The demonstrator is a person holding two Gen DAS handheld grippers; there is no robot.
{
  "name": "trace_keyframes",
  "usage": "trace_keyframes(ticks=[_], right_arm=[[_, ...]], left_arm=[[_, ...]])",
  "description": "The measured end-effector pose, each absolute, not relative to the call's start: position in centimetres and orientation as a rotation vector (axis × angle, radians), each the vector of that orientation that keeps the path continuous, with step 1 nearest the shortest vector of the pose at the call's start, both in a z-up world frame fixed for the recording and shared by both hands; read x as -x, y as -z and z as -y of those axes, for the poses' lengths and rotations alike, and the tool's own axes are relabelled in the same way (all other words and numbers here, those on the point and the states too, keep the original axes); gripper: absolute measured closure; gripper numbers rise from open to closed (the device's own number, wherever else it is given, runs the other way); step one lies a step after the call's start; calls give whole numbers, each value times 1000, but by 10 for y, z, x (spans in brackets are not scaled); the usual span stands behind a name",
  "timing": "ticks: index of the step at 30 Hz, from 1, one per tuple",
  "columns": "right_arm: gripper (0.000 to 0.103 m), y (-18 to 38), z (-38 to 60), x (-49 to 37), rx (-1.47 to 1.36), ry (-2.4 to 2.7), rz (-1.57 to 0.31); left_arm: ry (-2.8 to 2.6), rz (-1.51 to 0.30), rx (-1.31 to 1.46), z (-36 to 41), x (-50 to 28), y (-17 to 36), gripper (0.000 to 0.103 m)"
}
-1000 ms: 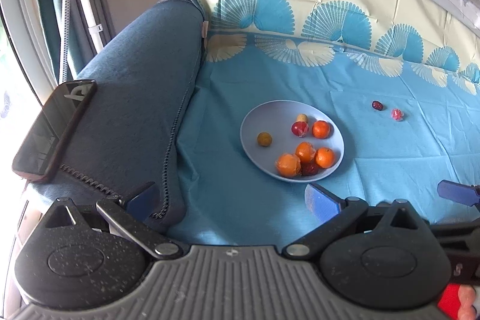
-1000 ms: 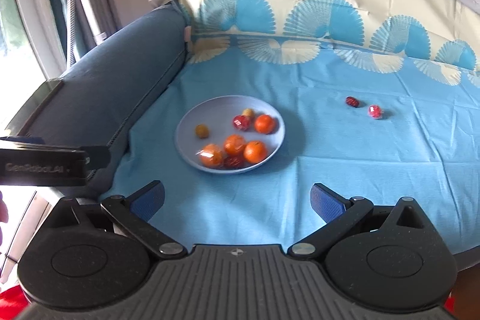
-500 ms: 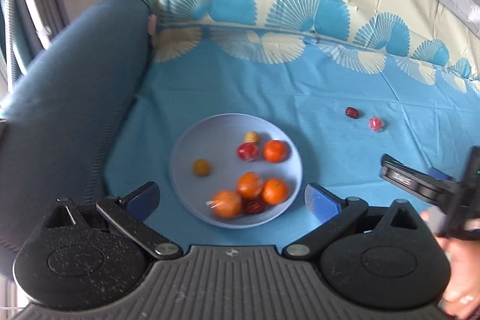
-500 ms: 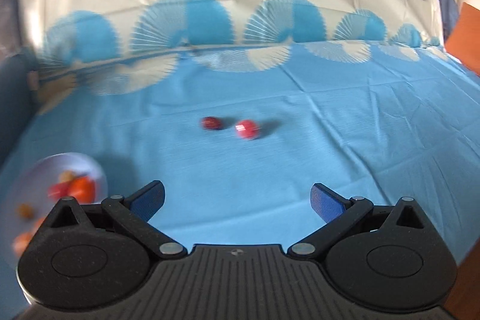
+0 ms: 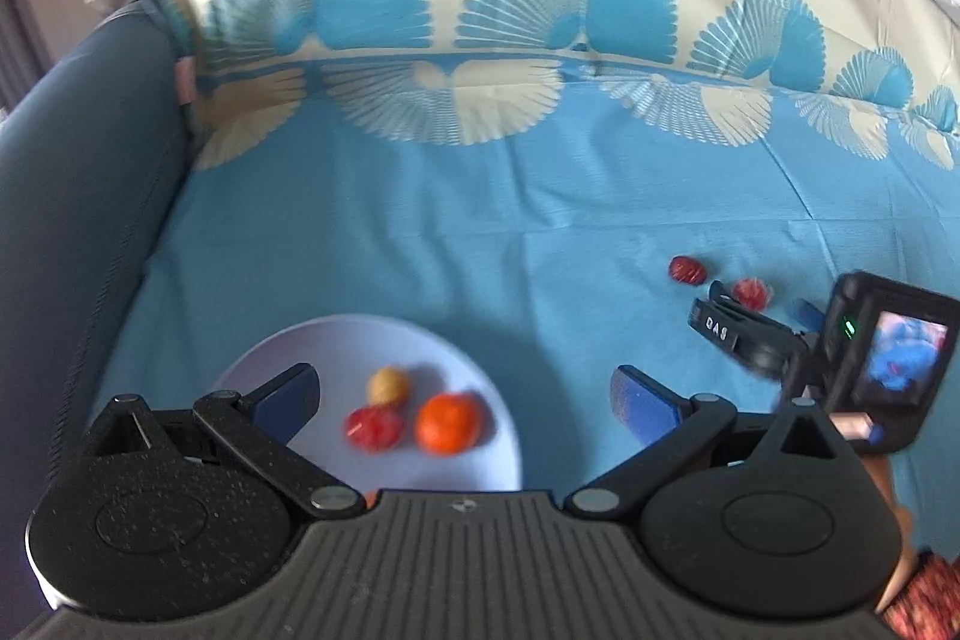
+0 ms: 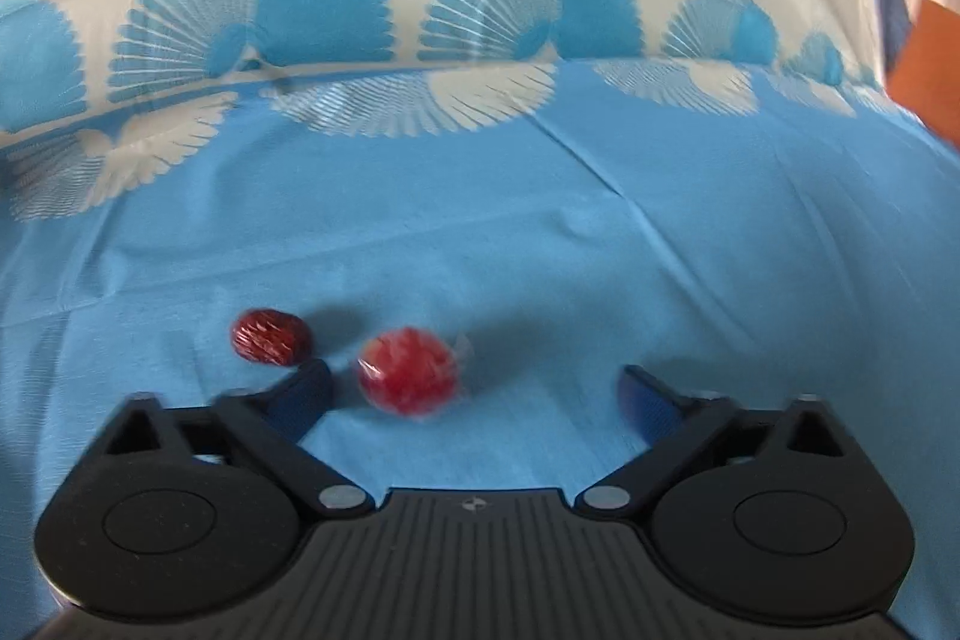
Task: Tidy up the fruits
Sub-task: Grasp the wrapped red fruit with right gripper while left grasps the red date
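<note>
Right wrist view: right gripper (image 6: 474,400) hung low over the blue cloth (image 6: 600,244), jaws closing, not yet touching anything. A bright red wrapped fruit (image 6: 408,370) lay between them, nearer the left finger, pads clear of it. A darker, wrinkled red fruit (image 6: 270,337) sat just beside it, outside the left finger, on the cloth.

Left wrist view: left gripper (image 5: 462,400) was poised over the pale plate (image 5: 270,358), jaws wide, nothing held. On the plate: a small tan fruit (image 5: 388,385), a red fruit (image 5: 372,427) and an orange one (image 5: 450,421), close together; more may have been hidden under the gripper body. The right gripper showed at right beside the two loose red fruits, well apart from the plate. Dark blue sofa arm (image 5: 78,196) at left.
</note>
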State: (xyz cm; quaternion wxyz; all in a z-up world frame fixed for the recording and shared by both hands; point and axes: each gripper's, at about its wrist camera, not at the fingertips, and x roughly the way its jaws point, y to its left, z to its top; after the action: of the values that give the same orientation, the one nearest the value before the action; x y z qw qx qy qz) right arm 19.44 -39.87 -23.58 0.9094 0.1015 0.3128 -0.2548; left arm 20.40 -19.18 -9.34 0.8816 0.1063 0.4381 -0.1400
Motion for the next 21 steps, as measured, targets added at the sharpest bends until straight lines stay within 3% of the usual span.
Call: trace_keyframes(ticks=[1, 2, 16, 17, 19, 20, 21], right_arm=[[55, 232, 397, -194, -191, 492, -641], [70, 229, 397, -194, -181, 470, -644], [70, 236, 490, -145, -289, 774, -644], [69, 236, 489, -145, -287, 775, -643], [69, 237, 488, -145, -282, 776, -643], [69, 237, 488, -145, -284, 777, -641], [69, 237, 489, -145, -284, 776, -641]], left_arm=[[298, -905, -224, 201, -210, 99, 0], [298, -900, -229, 211, -215, 105, 0], [491, -948, -352, 367, -281, 210, 1], [491, -949, -331, 368, -283, 212, 4], [503, -961, -286, 367, -286, 211, 49], [511, -945, -296, 367, -285, 209, 63], [529, -943, -304, 367, -284, 206, 68]])
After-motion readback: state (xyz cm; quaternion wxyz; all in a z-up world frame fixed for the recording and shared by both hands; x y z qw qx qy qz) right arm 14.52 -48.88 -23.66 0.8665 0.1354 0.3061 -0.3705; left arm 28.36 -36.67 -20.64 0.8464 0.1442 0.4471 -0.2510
